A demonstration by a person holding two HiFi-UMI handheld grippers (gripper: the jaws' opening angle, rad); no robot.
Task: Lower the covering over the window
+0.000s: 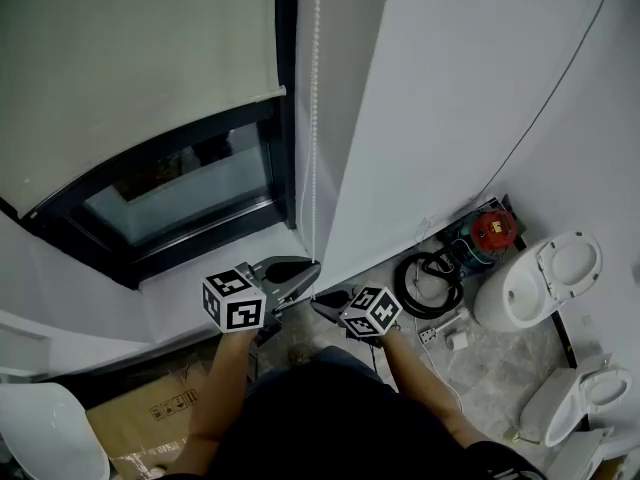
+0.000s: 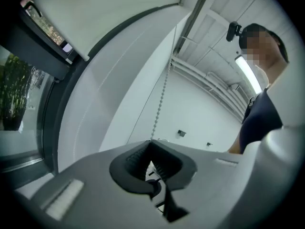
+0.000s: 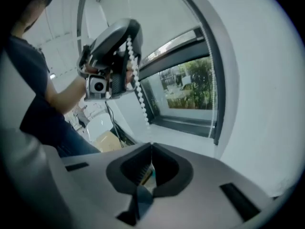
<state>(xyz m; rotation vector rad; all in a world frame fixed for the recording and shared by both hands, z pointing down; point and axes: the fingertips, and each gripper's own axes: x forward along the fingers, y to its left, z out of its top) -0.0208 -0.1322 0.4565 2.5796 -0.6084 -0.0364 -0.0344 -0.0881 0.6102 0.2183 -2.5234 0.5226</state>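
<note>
A pale roller blind (image 1: 130, 58) covers the upper part of the dark-framed window (image 1: 180, 190); its bottom edge hangs above the lower glass. A white bead chain (image 1: 316, 118) runs down beside the frame. My left gripper (image 1: 314, 267) is shut on the chain, and my right gripper (image 1: 320, 299) is shut on it just below. In the left gripper view the bead chain (image 2: 162, 94) drops into the closed left gripper (image 2: 151, 141). In the right gripper view the bead chain (image 3: 139, 92) stretches from the left gripper (image 3: 112, 56) down into the closed right gripper (image 3: 151, 144).
The white window sill (image 1: 170, 303) lies under the frame. On the floor at right are white toilets (image 1: 535, 278), a black cable coil (image 1: 430, 278) and a red device (image 1: 492, 228). A cardboard box (image 1: 150, 418) sits at lower left.
</note>
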